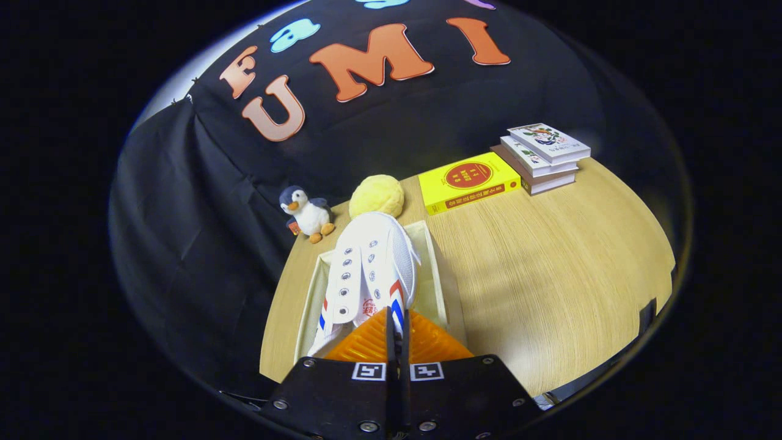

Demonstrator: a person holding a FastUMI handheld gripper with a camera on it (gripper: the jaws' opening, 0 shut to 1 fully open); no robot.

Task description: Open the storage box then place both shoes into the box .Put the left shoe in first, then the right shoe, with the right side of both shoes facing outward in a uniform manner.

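A white canvas shoe (372,263) with red and blue side stripes points its toe away from me, over the open cream storage box (435,269). I cannot tell if it rests on the box floor or hangs just above it. My gripper (397,333) is at the shoe's rear, its fingers nearly together and pinching the thin edge by the striped side. The fingers and their pads hide the heel, and the shoe hides most of the box's inside. The box's left wall (310,293) runs alongside the shoe.
The box sits on a light wooden table (550,275). Beyond it are a plush penguin (307,214) and a yellow round cushion (377,195). A yellow book (467,181) and a stack of books (540,156) lie far right.
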